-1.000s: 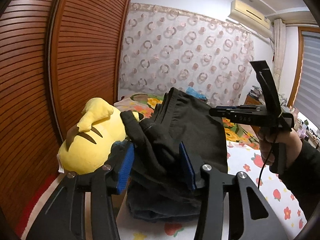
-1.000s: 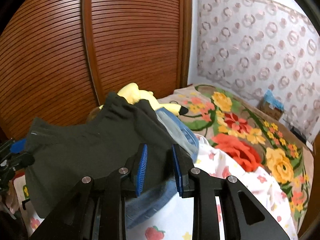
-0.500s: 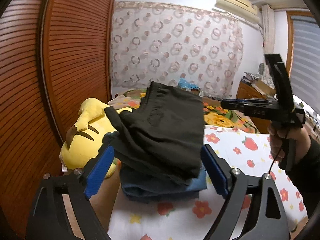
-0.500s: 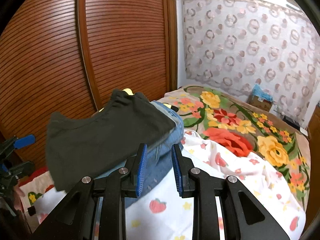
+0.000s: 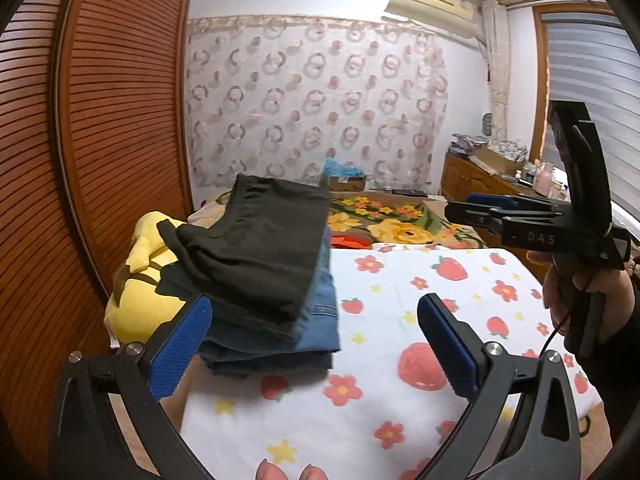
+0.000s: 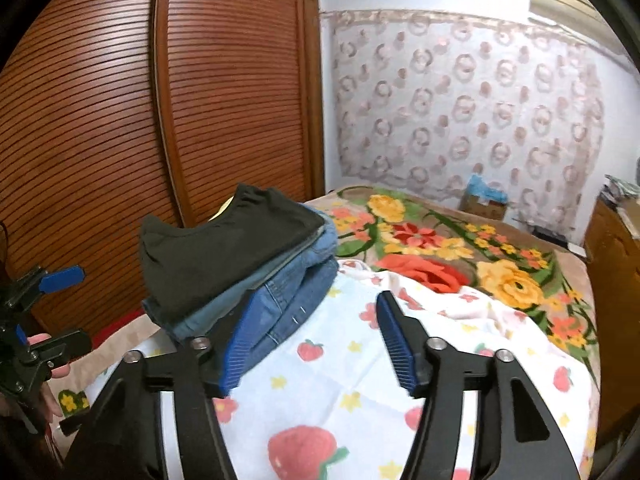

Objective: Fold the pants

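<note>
Soft, even room light; daylight glows through the blinds (image 5: pixel 588 92) on the right, fisheye bends the edges, slight blur throughout.

I see a yellow plush toy (image 5: pixel 138 304) at left by the slatted wooden wardrobe (image 5: pixel 100 132), a strawberry-print sheet (image 5: pixel 400 320) near, floral blanket (image 6: pixel 460 248) beyond.

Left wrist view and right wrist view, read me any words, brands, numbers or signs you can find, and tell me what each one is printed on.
"DAS" – pale letters on the black body of the right claw, seen in the left wrist view.
Air conditioner: no marking can be read; too small.
Cardboard box by the curtain: no print can be read.
Black pants, jeans and strawberry sheet: no text.
</note>
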Demonstrator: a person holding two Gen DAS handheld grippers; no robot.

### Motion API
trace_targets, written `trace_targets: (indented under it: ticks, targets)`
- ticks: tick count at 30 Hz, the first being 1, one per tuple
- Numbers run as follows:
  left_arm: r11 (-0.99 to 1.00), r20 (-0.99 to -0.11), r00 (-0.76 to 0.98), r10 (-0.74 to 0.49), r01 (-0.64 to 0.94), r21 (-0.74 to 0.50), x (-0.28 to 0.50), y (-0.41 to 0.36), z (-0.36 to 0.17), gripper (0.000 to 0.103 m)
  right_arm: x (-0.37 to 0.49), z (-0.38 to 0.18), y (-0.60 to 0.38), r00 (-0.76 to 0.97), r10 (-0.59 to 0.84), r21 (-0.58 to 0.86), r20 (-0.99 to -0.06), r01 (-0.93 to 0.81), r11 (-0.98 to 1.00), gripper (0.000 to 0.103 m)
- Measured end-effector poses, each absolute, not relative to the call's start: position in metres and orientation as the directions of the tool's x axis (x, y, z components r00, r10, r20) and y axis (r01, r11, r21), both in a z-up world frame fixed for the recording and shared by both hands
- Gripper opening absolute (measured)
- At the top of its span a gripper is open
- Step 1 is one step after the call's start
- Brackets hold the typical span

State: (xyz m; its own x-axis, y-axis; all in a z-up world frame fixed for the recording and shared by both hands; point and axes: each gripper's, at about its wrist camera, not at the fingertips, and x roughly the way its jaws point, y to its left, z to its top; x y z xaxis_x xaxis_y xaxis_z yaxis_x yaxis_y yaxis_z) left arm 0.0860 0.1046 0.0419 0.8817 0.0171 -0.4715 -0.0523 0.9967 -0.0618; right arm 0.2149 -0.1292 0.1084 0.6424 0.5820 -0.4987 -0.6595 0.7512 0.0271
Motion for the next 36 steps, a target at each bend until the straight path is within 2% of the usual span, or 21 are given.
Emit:
trace_targets:
  ticks: [1, 6, 19, 36]
  targets:
    - [0.997, -0.468, 0.884, 0.009, -0.044, -0.064, 0.083, 0.102, 0.043, 0.103, 0.209, 0.109, -0.132, 0.650, 0.573, 0.028, -0.499, -0.649, 0.761, 0.073]
    - [0.998, -0.454, 0.891, -0.019, -0.009, -0.061, 0.070, 0.087, 0.047, 0.103, 0.169, 0.110, -0.151, 0.684, 0.542, 0.033, -0.489, -0.606, 0.795, 0.083]
    - [0.996, -0.468, 0.880, -0.079, 0.054, -0.066, 0.052, 0.050, 0.047, 0.103, 0.079, 0.108, -0.178, 0.768, 0.450, 0.038, -0.455, -0.488, 0.872, 0.084]
    - [0.995, -0.482, 0.871, -0.097, 0.082, -0.052, 0.036, 0.008, 0.053, 0.103, 0.009, 0.108, -0.201, 0.830, 0.356, 0.072, -0.428, -0.361, 0.930, 0.084]
